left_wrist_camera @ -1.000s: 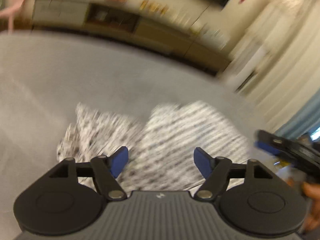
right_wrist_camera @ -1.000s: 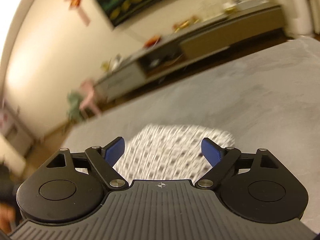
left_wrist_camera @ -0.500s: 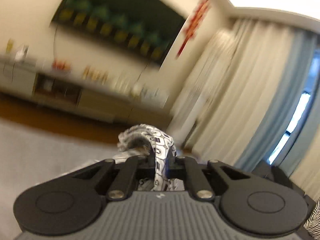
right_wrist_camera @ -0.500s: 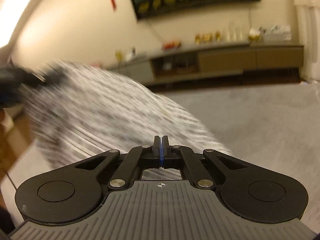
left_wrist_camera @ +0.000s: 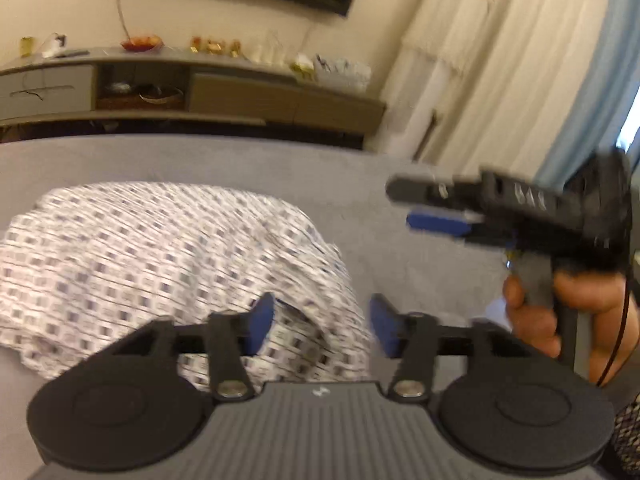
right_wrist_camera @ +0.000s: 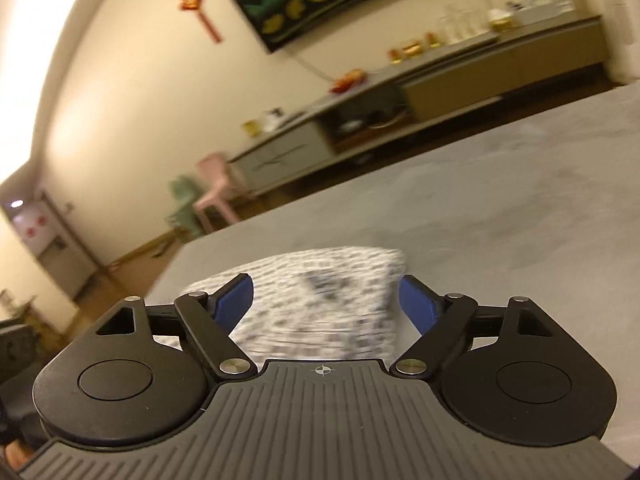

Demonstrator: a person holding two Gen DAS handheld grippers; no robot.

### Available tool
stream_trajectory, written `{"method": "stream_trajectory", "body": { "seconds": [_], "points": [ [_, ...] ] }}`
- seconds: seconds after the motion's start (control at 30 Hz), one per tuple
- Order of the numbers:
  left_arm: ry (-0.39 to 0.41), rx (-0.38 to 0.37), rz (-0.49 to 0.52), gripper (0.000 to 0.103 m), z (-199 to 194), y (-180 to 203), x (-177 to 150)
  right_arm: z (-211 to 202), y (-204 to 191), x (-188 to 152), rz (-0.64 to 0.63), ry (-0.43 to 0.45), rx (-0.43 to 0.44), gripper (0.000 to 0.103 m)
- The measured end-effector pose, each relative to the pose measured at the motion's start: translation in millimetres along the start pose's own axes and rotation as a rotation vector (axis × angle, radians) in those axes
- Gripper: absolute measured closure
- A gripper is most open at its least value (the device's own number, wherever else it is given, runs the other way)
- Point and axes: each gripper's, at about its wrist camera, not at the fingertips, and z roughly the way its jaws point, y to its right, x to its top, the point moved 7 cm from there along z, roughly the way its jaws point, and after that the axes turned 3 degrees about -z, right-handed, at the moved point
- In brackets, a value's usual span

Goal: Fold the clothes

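both grippers, left [left_wrist_camera: 320, 322] and right [right_wrist_camera: 324, 300], have just been opened, nothing held, so the shirt [left_wrist_camera: 160, 256] is released on the bed [left_wrist_camera: 240, 160]: one fold judged done.

Patterned garment [left_wrist_camera: 160, 264] blurred in both views; my own body hides its near edge. Right gripper [left_wrist_camera: 436, 220] smeared, my hand [left_wrist_camera: 568, 316] cut off at frame edge.
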Motion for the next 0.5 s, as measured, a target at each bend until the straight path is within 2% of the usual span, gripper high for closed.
{"method": "stream_trajectory", "body": {
  "seconds": [0.03, 0.1, 0.23, 0.3, 0.33, 0.37, 0.4, 0.43, 0.5],
  "points": [
    [0.021, 0.032, -0.005, 0.044, -20, -7, 1, 4, -9, -4, -0.009, -0.012, 0.028, 0.017],
    [0.023, 0.132, -0.083, 0.04, -20, -37, 9, 17, -22, -17, -0.046, -0.063, 0.035, 0.016],
    [-0.037, 0.279, -0.315, 0.04, -8, -116, 0, 49, -39, -52, -0.172, -0.215, -0.059, 0.017],
    [-0.074, 0.311, -0.385, 0.042, 6, -144, -6, 61, -45, -69, -0.222, -0.279, -0.069, 0.047],
    [-0.082, 0.31, -0.395, 0.046, 2, -145, -10, 65, -47, -77, -0.242, -0.309, -0.083, 0.08],
    [-0.088, 0.318, -0.398, 0.076, 10, -148, -9, 65, -48, -79, -0.256, -0.318, -0.097, 0.091],
    [-0.093, 0.313, -0.386, 0.1, 16, -147, -6, 63, -47, -76, -0.266, -0.309, -0.103, 0.095],
    [-0.072, 0.309, -0.366, 0.103, 13, -140, -1, 56, -47, -68, -0.281, -0.281, -0.118, 0.099],
    [0.023, 0.306, -0.335, 0.103, -7, -132, 13, 21, -53, -31, -0.333, -0.128, -0.192, 0.1]
  ]
}}
